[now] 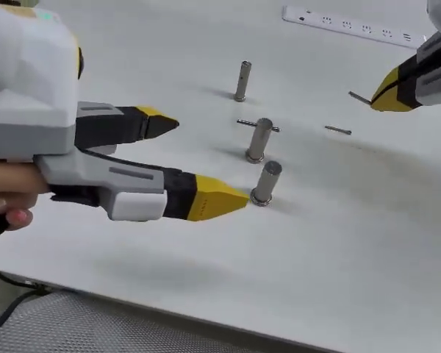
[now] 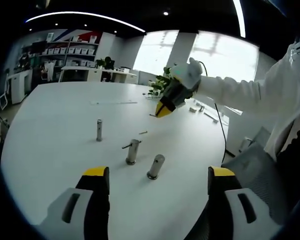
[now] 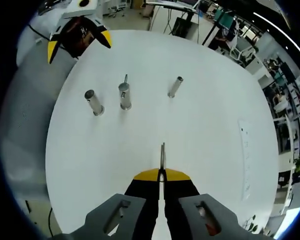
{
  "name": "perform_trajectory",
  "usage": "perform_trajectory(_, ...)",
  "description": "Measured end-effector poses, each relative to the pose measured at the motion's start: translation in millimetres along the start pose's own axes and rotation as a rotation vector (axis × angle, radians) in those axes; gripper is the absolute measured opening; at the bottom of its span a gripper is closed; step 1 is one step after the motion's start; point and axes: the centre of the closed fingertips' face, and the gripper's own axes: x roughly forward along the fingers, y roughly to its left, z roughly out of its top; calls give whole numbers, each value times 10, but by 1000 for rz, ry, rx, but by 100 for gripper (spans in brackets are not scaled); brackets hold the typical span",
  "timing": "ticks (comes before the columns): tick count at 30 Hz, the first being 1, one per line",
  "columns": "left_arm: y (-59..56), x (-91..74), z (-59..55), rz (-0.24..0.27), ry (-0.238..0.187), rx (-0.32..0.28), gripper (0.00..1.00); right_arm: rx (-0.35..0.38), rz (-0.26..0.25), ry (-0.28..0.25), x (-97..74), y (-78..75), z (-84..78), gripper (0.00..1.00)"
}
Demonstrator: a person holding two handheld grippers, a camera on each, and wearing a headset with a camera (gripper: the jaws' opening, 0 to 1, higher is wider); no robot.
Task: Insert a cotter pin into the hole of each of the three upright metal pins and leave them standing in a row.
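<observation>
While the left gripper (image 1: 198,158) hovers level just beside the near pin (image 1: 265,182), jaws spread wide and empty, a hand (image 1: 7,202) wrapped round its handle, the right gripper (image 1: 392,94) hangs nose-down at the far right, jaws pinched tight on a cotter pin (image 3: 162,154); the middle pin (image 1: 259,141) carries a cross pin (image 1: 244,123) through its hole; the far pin (image 1: 242,81) stands upright; a loose cotter pin (image 1: 338,130) lies on the white table (image 1: 132,44) near the right gripper.

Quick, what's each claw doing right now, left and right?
Left claw: open, holding nothing.
Right claw: closed on a cotter pin.
</observation>
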Motion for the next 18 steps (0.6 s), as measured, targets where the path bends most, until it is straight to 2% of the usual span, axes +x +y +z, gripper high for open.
perform_trajectory(2,-3,20,-1,0,12,6,77,-4,-20,-22,1,-6,9,0)
perform_trajectory(5,-31,68,-8,-6,29,7,74,-6,-48,-59,-71,168,122,0)
perform_trajectory(11,-89,145,73,-27,18,-2,68,1,-110,-127,-167,326,247,0)
perform_trajectory(18,-171,282,217,-62,-7,-33,55,25,-184,-175,-228,436,269,0)
